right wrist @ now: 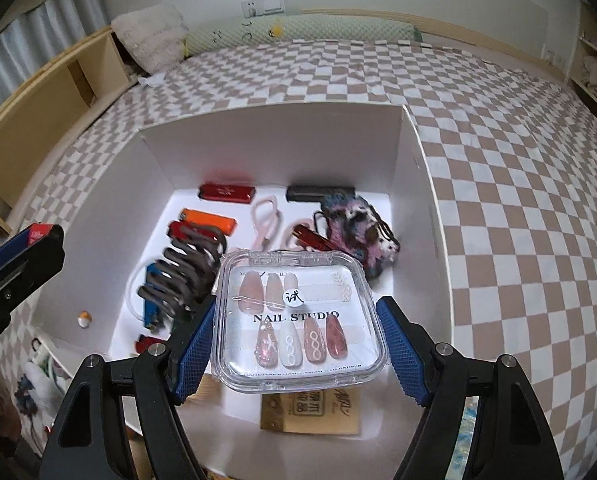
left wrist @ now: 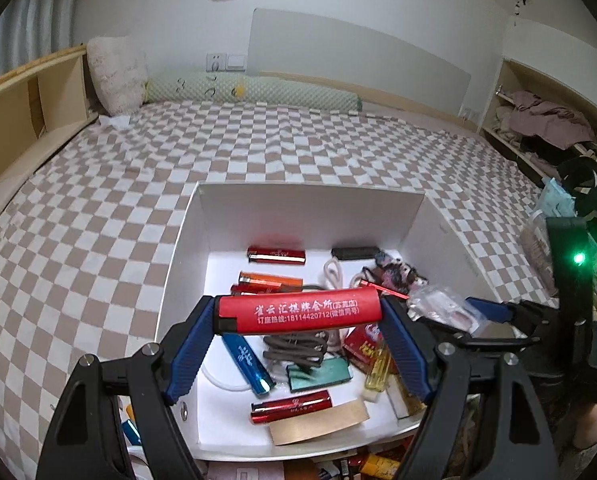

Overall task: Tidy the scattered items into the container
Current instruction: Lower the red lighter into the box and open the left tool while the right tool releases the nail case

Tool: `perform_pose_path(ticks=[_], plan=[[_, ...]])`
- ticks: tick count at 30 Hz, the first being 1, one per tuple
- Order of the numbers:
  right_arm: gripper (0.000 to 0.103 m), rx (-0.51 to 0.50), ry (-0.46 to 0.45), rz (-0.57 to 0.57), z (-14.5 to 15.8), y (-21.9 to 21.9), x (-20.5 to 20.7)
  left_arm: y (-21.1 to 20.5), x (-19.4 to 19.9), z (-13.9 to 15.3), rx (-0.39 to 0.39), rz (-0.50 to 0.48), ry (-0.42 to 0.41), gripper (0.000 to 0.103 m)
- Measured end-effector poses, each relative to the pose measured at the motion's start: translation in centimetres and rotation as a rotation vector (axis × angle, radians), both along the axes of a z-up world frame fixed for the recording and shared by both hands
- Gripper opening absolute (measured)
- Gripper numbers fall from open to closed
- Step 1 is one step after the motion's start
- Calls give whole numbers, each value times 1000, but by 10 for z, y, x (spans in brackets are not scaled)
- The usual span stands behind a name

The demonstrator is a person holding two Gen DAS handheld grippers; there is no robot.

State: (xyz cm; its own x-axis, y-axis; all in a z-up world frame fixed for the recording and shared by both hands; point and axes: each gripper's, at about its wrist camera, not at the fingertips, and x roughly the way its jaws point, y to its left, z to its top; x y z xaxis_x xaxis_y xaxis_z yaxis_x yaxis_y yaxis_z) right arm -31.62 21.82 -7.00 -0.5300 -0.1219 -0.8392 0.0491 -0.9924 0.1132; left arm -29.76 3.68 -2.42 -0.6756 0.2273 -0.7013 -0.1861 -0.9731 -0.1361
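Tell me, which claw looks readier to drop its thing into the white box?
Probably right: the right claw holds the nail case well inside the box; the left claw holds its red lighter nearer the front edge.

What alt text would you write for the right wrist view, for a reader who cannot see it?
The right gripper holds a clear nail studio case between its blue fingers, above an open white box on a checkered bed. The box already contains several lighters, a brown hair claw, and a knitted pouch. The left gripper is partly visible at the left edge.
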Motion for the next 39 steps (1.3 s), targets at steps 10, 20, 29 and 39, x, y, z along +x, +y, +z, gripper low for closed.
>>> perform_pose_path(ticks=[10,20,29,39], plan=[[83,11,-15,14,-1,-4,6,-8,-2,-23,23,4,-85,81],[88,71,20,60,5,-12,20,-5,-4,-29,-25,8,-142,81],[88,44,15,79,12,-15,24,8,-11,-43,-81,-5,-225,81],[88,37,-15,77,7,-14,23,4,-15,-49,-63,16,-259,92]])
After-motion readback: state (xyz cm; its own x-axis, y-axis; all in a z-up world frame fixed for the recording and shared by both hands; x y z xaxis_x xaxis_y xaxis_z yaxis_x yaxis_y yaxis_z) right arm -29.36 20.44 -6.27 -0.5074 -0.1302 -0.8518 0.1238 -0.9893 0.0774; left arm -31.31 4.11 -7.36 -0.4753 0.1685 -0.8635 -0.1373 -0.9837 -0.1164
